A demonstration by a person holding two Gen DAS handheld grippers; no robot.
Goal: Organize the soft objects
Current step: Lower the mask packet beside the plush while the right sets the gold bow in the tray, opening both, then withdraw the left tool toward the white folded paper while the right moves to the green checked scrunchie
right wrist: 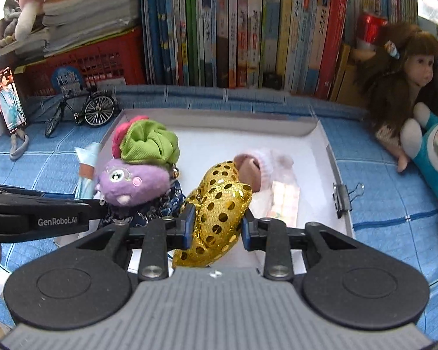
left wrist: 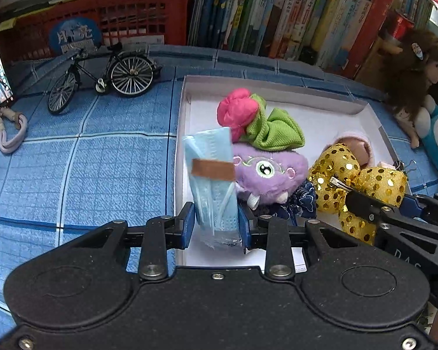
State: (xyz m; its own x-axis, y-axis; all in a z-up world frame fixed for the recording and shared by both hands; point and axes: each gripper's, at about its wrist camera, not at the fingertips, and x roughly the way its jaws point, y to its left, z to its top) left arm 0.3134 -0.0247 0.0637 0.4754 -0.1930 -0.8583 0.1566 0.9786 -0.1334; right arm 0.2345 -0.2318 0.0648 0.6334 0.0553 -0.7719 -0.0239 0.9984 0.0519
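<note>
The left tool (left wrist: 216, 221) is clenched on a packet of pale blue face masks (left wrist: 211, 175) bound with a brown band, holding it upright over the left edge of the shallow white box (left wrist: 277, 83). The right tool (right wrist: 217, 224) grips a gold sequined bow (right wrist: 219, 207) low over the box's near right part. Inside the box lie a purple plush creature (left wrist: 265, 178), a pink and green fabric bundle (left wrist: 257, 119) behind it, dark blue patterned cloth (left wrist: 302, 201) beneath, and what seems to be a small doll in a pale pink knit cap (right wrist: 255, 166), partly hidden by the bow. The box sits on a blue checked surface (left wrist: 73, 160), with a model bicycle (left wrist: 102, 78) at the back left and a brown-haired doll (right wrist: 406, 84) at the right.
</note>
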